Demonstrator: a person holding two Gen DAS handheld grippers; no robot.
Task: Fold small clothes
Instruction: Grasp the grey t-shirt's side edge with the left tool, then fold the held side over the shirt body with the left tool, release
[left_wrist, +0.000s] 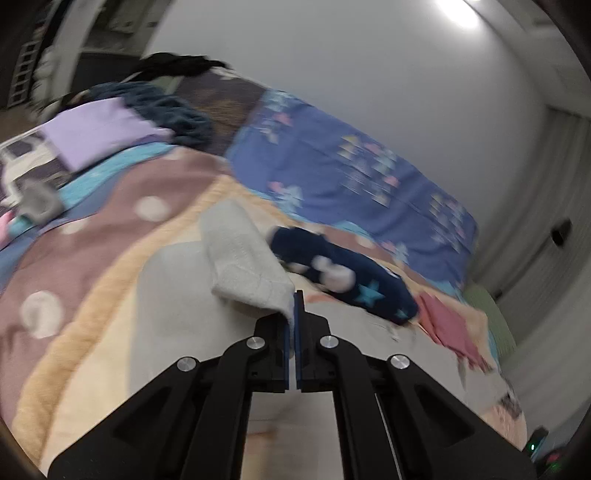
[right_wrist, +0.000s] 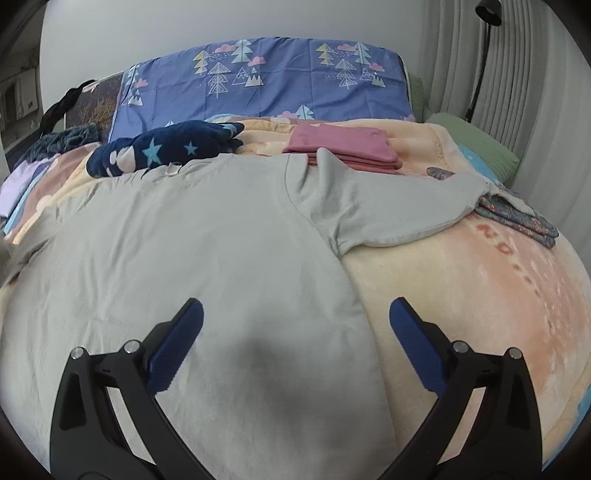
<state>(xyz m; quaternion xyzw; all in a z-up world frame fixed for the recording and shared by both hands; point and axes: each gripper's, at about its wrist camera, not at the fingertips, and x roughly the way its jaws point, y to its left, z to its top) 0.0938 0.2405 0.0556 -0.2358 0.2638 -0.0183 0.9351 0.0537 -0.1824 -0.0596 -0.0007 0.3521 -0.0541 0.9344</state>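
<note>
Left tongs (left_wrist: 294, 314), closed, pinch a lifted sleeve of the grey shirt (right_wrist: 207, 243). Right tongs (right_wrist: 295, 317), wide open and angled downward, hover above the shirt's side hem; the shirt lies spread across the bed (right_wrist: 480, 295), collar toward the headboard edge.

A pale grey shirt (right_wrist: 207, 236) lies spread flat, front down or up cannot be told, across the blanket on the bed. Its body is smooth with light creases. One long sleeve (right_wrist: 391, 210) stretches out sideways, its cuff resting on a folded patterned cloth; the other sleeve's end (left_wrist: 247, 266) is lifted and folded over.
</note>
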